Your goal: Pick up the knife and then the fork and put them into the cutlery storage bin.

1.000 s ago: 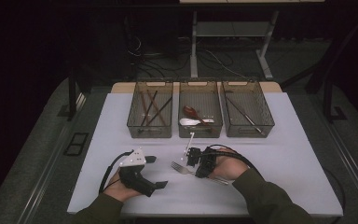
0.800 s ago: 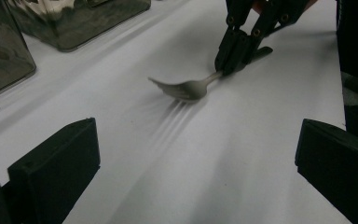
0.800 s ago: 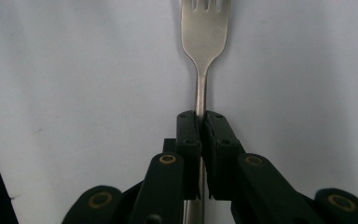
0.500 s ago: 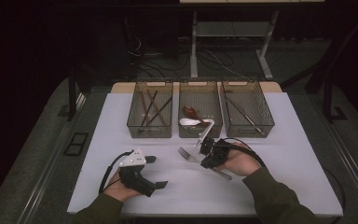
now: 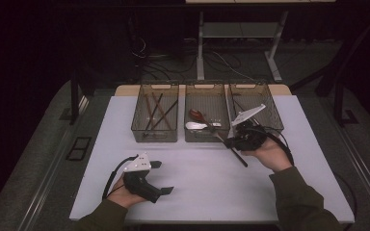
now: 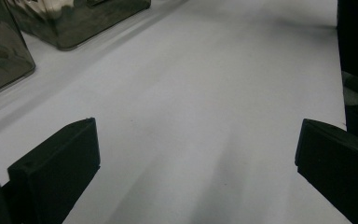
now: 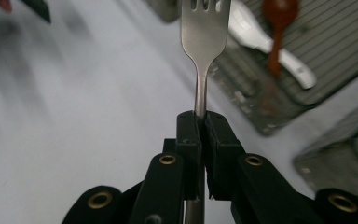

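My right gripper [image 5: 229, 142] is shut on a metal fork [image 5: 239, 158] and holds it off the white table [image 5: 197, 168], just in front of the middle bin [image 5: 206, 138] and the right bin [image 5: 270, 126]. In the right gripper view the pads [image 7: 189, 128] clamp the fork [image 7: 204, 28] by its neck, tines pointing away toward the middle bin [image 7: 326, 60]. My left gripper [image 5: 163, 178] rests low at the front left, open, and in the left gripper view [image 6: 196, 154] only bare table lies between its jaws.
Three clear bins stand in a row at the back. The left bin [image 5: 139, 129] holds dark chopsticks. The middle one holds a white spoon [image 7: 270, 42] and a red-brown spoon [image 7: 277, 28]. The right one holds metal utensils.
My right hand has carried the fork to the right and upward, from the table's middle toward the gap between the middle and right bins. The left hand has stayed put.
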The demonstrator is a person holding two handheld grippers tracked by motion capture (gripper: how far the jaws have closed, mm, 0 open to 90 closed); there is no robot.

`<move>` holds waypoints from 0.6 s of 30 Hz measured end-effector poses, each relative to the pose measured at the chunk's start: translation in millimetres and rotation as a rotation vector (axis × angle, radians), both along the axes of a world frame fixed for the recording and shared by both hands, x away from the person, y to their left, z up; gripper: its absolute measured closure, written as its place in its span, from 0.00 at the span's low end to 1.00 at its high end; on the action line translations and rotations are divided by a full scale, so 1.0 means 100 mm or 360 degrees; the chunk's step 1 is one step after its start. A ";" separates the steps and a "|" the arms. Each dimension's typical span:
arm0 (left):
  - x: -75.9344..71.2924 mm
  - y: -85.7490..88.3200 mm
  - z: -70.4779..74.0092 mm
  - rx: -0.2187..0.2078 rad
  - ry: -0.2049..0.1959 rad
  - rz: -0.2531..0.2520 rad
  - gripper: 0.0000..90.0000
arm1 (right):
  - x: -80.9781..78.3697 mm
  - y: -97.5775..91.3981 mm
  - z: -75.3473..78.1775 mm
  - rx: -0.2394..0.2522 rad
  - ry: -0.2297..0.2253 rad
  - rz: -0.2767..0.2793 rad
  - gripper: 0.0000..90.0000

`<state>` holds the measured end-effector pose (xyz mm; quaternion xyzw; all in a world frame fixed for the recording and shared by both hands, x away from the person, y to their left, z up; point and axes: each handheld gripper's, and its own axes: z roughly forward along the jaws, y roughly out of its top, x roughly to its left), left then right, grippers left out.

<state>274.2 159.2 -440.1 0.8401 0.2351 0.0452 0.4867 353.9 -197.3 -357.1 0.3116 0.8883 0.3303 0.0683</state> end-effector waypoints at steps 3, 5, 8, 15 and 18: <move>0.00 0.00 0.00 0.0000 0.0004 0.0001 0.00 | 0.06 -0.12 0.08 0.0062 -0.0042 -0.0072 0.94; 0.00 0.00 0.00 -0.0001 0.0008 0.0003 0.00 | 0.11 -0.21 0.13 0.0108 -0.0078 -0.0111 0.94; 0.00 0.00 -0.01 -0.0004 0.0008 0.0002 0.00 | 0.18 -0.32 0.23 0.0152 -0.0134 -0.0184 0.94; 0.00 -0.01 -0.01 -0.0002 0.0007 0.0001 0.00 | 0.37 -0.57 0.42 0.0208 -0.0256 -0.0370 0.94; 0.00 -0.01 -0.01 -0.0001 0.0007 0.0001 0.00 | 0.48 -0.69 0.45 0.0205 -0.0302 -0.0467 0.94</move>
